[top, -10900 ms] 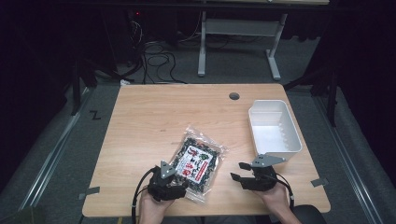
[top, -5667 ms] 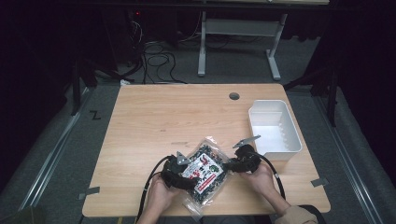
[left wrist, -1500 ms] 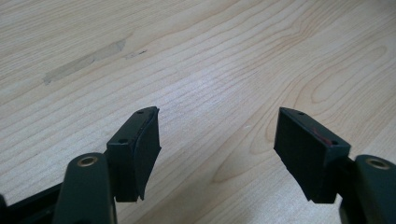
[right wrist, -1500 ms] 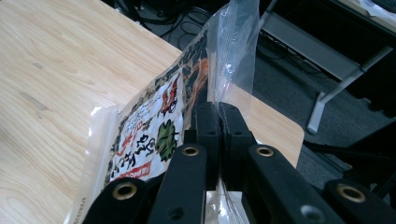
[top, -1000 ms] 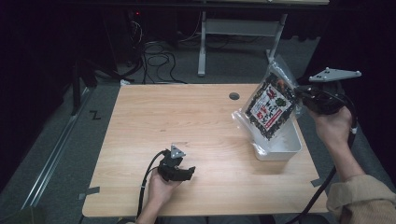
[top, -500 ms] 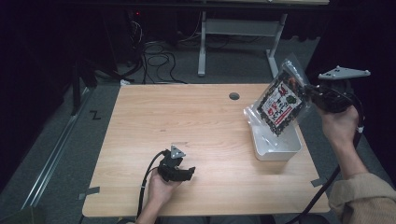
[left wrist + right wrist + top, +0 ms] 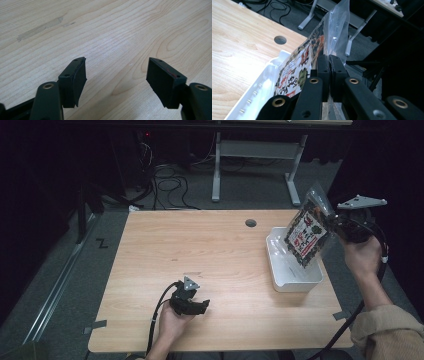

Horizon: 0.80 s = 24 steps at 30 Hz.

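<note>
Right gripper (image 7: 334, 222) clamps bag (image 7: 306, 232) by edge above tray (image 7: 276, 266); lower bag flat, centred inside walls, then release. Left gripper (image 7: 116, 82) gapes, empty.

Light wood surface (image 7: 200, 245) takes up the middle of the frame, with a round cable hole (image 7: 250, 223) near its far edge. Behind it, top centre, there's a grey desk frame (image 7: 250, 155), plus tangled cables (image 7: 165, 180) on the floor upper left.

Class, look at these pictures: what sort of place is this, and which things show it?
Probably a lab or workshop set up for recording: a bare wooden table amid dark curtains, loose cables on the floor, and tape marks beside the table.
</note>
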Motion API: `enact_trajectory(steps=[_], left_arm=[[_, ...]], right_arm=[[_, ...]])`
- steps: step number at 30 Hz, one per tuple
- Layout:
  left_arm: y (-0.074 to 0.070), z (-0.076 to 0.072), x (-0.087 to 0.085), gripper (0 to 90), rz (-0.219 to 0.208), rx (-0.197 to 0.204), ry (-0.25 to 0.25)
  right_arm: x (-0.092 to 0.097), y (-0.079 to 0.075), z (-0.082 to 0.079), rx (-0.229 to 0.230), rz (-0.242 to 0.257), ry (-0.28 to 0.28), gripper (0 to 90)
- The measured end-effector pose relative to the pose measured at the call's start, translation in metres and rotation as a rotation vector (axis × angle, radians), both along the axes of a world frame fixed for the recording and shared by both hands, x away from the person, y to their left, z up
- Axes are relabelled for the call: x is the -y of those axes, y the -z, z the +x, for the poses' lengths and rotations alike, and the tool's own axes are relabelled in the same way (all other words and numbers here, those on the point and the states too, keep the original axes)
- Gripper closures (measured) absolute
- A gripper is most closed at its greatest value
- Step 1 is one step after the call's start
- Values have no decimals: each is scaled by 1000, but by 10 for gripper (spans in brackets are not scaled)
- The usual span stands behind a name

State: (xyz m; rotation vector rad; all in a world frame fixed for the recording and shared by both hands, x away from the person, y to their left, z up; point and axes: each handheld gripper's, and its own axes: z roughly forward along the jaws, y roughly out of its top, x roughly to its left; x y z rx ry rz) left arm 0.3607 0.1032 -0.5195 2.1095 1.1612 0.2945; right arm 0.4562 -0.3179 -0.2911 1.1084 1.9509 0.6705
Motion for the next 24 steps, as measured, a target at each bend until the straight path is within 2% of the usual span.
enact_trajectory(steps=[2, 10, 17, 24], left_arm=[[0, 0, 0, 328, 0, 1, 0], [0, -1, 0, 328, -1, 1, 0], [0, -1, 1, 328, 3, 0, 3], [0, -1, 1, 328, 5, 4, -1]], right_arm=[[0, 3, 0, 2, 5, -11, 894], [-5, 10, -3, 13, -39, -55, 894], [1, 8, -6, 9, -36, -54, 894], [4, 18, -5, -16, -55, -40, 893]])
